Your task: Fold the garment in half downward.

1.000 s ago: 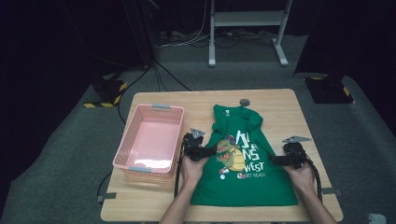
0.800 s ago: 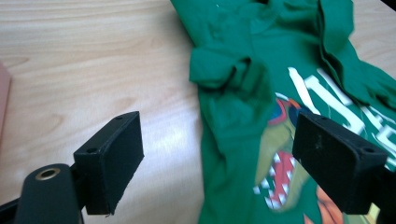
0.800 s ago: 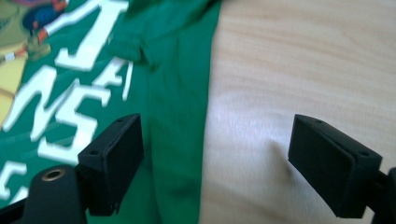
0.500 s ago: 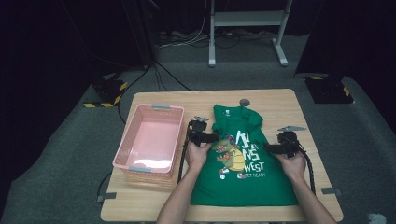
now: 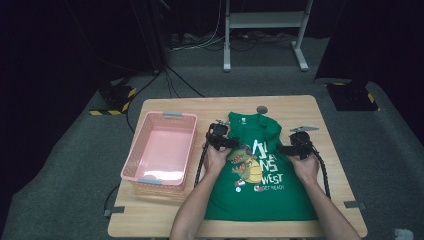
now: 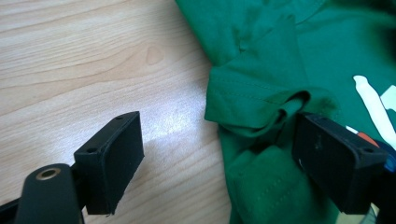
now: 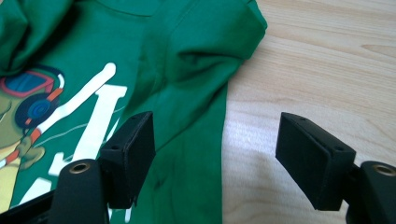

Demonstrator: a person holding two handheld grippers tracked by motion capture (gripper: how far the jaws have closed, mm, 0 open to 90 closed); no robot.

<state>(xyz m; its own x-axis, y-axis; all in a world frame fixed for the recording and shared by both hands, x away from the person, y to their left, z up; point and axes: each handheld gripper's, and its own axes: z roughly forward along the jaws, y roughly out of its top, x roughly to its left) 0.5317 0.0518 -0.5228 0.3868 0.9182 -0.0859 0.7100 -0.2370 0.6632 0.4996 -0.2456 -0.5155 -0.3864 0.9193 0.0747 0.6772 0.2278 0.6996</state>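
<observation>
A green T-shirt [image 5: 260, 192] with a cartoon print lies flat on the wooden table [image 5: 330, 120], collar toward the far edge. My left gripper [image 5: 219, 132] is at the shirt's left sleeve. In the left gripper view it [image 6: 219, 158] is open, one jaw over bare wood and the other over the rumpled sleeve hem [image 6: 252, 100]. My right gripper [image 5: 293, 144] is at the shirt's right shoulder. Its jaws [image 7: 219, 156] have just been closing but stand open, straddling the shirt's side edge [image 7: 205, 140] without pressing it.
A pink plastic basket [image 5: 134, 160] stands at the table's left, close to my left forearm. A small round grey object [image 5: 261, 109] lies near the far edge beyond the collar. Bare wood shows right of the shirt. Cables and a stand are on the floor behind.
Both hands have moved away from the person and inward, from beside the shirt's middle up to its sleeves. The right jaws stand a little narrower than before.
</observation>
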